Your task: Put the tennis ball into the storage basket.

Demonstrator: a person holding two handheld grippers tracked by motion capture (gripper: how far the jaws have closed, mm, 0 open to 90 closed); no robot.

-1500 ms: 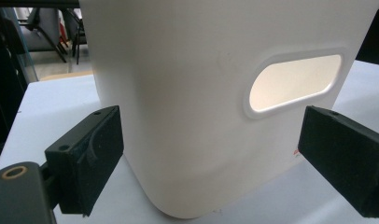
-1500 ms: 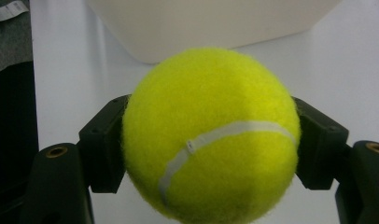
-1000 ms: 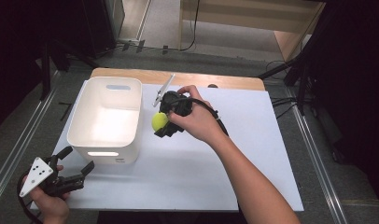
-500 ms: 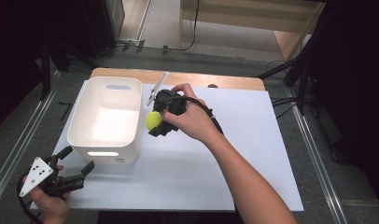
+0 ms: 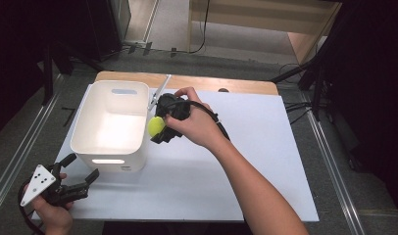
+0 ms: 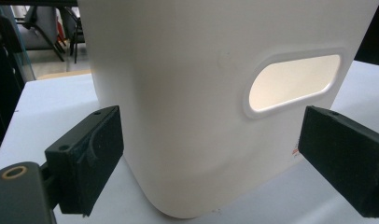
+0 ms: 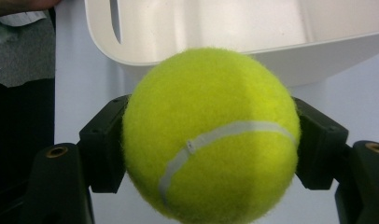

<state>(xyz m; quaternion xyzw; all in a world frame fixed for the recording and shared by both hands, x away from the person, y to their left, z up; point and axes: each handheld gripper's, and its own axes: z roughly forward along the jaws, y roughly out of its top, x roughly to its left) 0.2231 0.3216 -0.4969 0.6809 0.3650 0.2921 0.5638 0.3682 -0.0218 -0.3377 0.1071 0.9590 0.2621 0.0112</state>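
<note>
While the right gripper [image 5: 160, 128] clamps a tennis ball [image 5: 156, 126] beside the white bin [image 5: 89, 147], carrying appears underway; next, lift over the rim and release. Left gripper [image 5: 79, 177] rests wide open.

The right hand [image 5: 194, 122] reached forward from the lower edge of the high view, forearm stretched diagonally and wrist bent, gripping the right hand-held gripper [image 5: 157, 126] with its jaws pointing left and clamped tight. The left hand [image 5: 52, 215] sat low at the near left corner, holding the left hand-held gripper [image 5: 82, 169] with its jaws spread wide apart, pointing forward.
</note>
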